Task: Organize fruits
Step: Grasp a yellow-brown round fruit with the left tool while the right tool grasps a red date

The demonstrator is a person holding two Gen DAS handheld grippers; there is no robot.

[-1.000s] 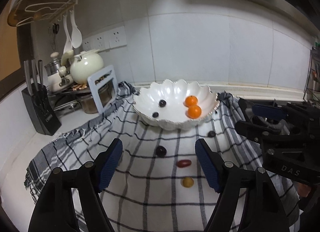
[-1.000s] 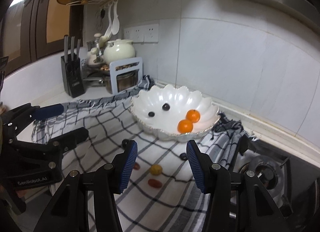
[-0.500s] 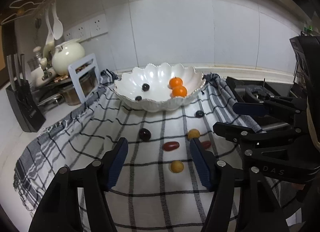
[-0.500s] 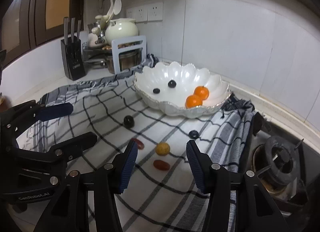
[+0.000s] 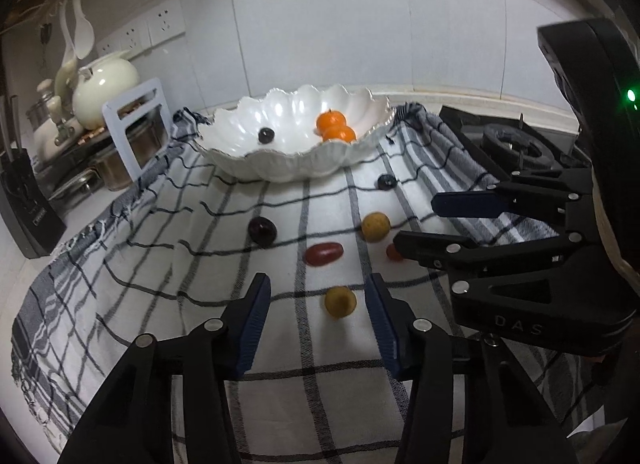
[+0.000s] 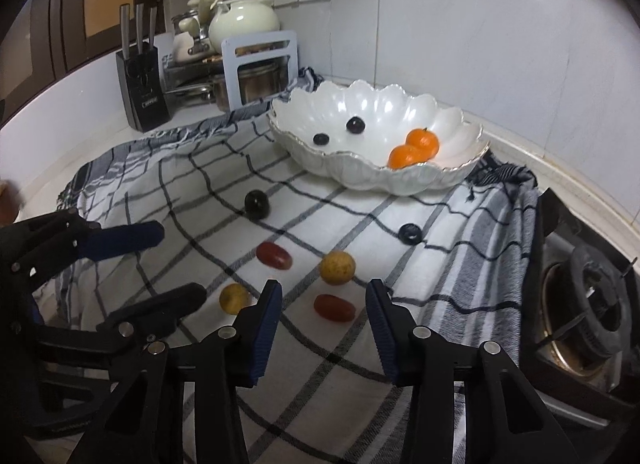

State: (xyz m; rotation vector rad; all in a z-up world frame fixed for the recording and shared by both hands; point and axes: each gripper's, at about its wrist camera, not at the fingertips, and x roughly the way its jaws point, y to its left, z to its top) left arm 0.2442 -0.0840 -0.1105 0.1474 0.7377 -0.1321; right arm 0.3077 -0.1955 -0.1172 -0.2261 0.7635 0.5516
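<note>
On the far left of the checked cloth (image 6: 400, 384) lies a dark round plum (image 5: 262, 230), with no long axis to speak of. Next comes an oblong red tomato (image 5: 324, 254), its long axis running nearly level across your left camera's view, tipped up a little at its right end. Your left gripper (image 5: 318, 324) hovers low over the cloth, jaws closing, and a small yellow round fruit (image 5: 340, 302) sits on the cloth between the blue pads (image 5: 252, 328), nearer the right one; neither pad presses on it. A larger yellow fruit (image 5: 375, 227) lies beyond, and a blueberry (image 5: 387, 182) further back, near the scalloped white bowl (image 5: 280, 167), which holds two oranges (image 5: 331, 121) and a dark berry (image 5: 265, 135). Your right gripper (image 6: 323, 318) also hangs over the cloth, jaws closing, with a second oblong red tomato (image 6: 334, 307) between its tips, untouched; its long axis lies almost straight across the gap, from pad to pad.
</note>
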